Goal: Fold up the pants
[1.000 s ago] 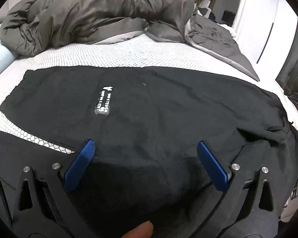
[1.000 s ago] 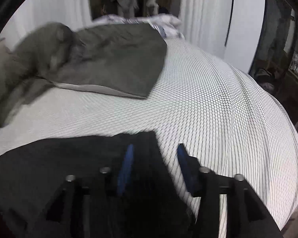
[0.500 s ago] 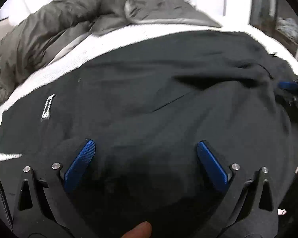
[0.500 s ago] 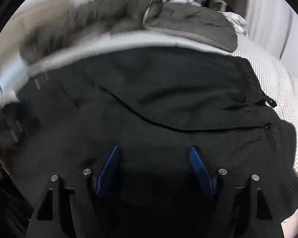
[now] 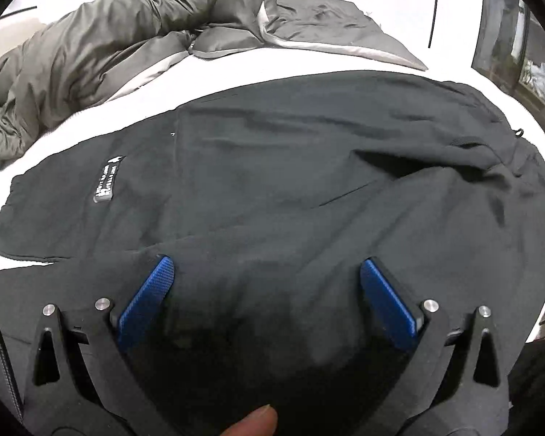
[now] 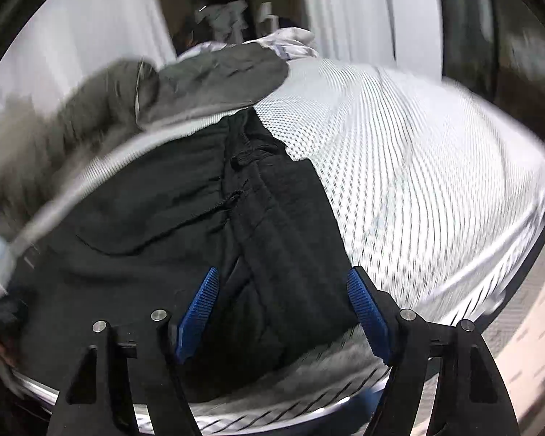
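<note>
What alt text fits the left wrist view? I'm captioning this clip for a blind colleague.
Black pants lie spread across a white bed, a white printed label on one leg. The left gripper hovers over them, blue pads wide apart, gripping nothing. A grey duvet is bunched behind.

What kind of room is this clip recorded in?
Most likely a bedroom: the black pants lie on a bed with a white mesh-patterned mattress cover, a rumpled grey duvet sits behind them, and pale curtains hang beyond.
</note>
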The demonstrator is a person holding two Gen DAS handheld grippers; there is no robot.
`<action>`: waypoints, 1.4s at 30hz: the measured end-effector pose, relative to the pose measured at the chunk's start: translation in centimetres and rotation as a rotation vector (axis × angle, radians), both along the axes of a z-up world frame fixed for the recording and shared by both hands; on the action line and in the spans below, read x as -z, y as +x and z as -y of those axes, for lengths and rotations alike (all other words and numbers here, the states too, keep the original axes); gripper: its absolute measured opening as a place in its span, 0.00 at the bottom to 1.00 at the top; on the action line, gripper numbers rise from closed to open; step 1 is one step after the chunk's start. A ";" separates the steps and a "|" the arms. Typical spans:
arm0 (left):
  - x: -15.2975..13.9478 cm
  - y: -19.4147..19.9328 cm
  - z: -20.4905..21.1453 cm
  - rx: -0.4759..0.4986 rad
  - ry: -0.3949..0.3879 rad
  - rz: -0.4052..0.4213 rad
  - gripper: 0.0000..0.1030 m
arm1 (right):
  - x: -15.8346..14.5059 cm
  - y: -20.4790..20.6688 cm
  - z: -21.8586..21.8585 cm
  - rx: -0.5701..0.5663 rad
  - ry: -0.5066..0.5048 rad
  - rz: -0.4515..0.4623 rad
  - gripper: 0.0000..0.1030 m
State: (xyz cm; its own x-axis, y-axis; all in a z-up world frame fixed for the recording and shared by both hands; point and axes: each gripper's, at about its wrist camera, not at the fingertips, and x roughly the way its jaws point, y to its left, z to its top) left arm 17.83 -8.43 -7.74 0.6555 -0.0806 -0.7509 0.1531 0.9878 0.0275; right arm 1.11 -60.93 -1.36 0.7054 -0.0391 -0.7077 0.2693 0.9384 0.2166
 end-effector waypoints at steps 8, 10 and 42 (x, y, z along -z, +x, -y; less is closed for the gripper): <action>0.2 0.1 0.0 -0.011 0.000 -0.008 1.00 | 3.0 0.7 3.2 0.116 0.226 -0.078 0.72; 0.3 0.2 -0.1 -0.017 0.000 -0.011 1.00 | 3.1 0.9 3.2 0.102 0.251 -0.077 0.71; 0.8 -5.9 10.3 0.402 -0.024 -0.002 1.00 | 3.6 6.1 -22.2 -0.617 -0.383 -0.015 0.74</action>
